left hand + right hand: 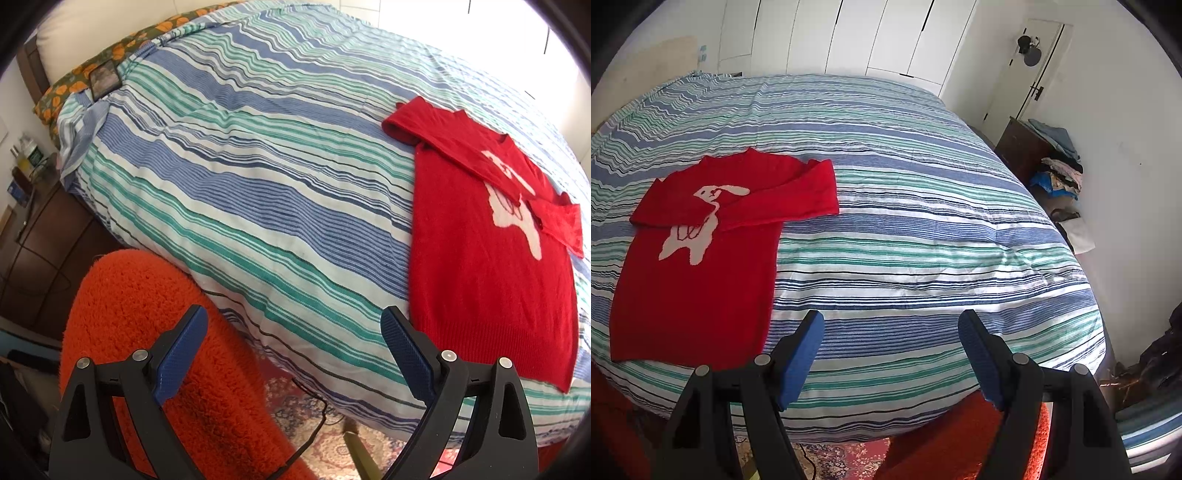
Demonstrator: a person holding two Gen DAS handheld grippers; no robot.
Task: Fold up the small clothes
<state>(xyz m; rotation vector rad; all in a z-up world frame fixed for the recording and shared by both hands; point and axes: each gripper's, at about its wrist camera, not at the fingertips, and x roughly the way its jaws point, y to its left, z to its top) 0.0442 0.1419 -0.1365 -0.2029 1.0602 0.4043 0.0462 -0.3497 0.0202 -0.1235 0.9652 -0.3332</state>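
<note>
A small red sweater (480, 251) with a white rabbit on its front lies flat on the striped bedspread (258, 166), both sleeves folded across the chest. It also shows in the right wrist view (698, 273). My left gripper (294, 323) is open and empty, held at the bed's near edge, left of the sweater's hem. My right gripper (891, 326) is open and empty over the bedspread (923, 221), just right of the sweater's hem.
An orange fuzzy cushion (155, 343) sits low beside the bed. A dark tablet (104, 79) lies by the patterned pillow (92, 70). A nightstand with bottles (29, 184) stands at left. A dresser with piled clothes (1052, 162) stands at right.
</note>
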